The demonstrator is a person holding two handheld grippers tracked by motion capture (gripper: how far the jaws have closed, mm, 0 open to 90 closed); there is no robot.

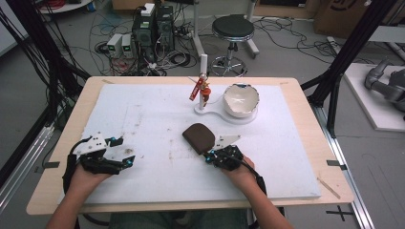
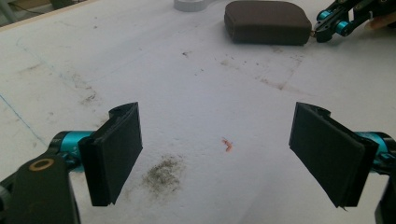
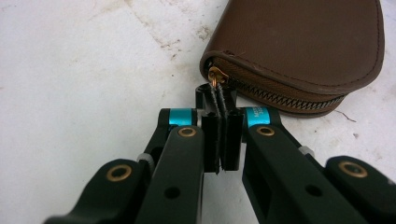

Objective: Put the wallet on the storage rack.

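A brown leather zip case [image 1: 198, 137] lies flat on the white board [image 1: 143, 109], a little right of centre. My right gripper [image 1: 208, 153] sits at the case's near corner. In the right gripper view the case [image 3: 299, 46] has its zip closed, and my right gripper [image 3: 216, 93] is shut on the small brass zipper pull [image 3: 215, 77]. My left gripper [image 1: 123, 150] rests at the board's near left, open, with nothing between its jaws. The left gripper view looks across my open left gripper [image 2: 219, 149] to the case [image 2: 267, 22] and the right gripper [image 2: 322, 32] farther off.
A white bowl [image 1: 241, 100] stands on a white base at the back right, beside an upright white post with a red tag [image 1: 199, 89]. The board shows dirty smudges [image 2: 161, 173]. Beyond the wooden table [image 1: 305, 95] stand a stool [image 1: 232, 29] and computers with cables.
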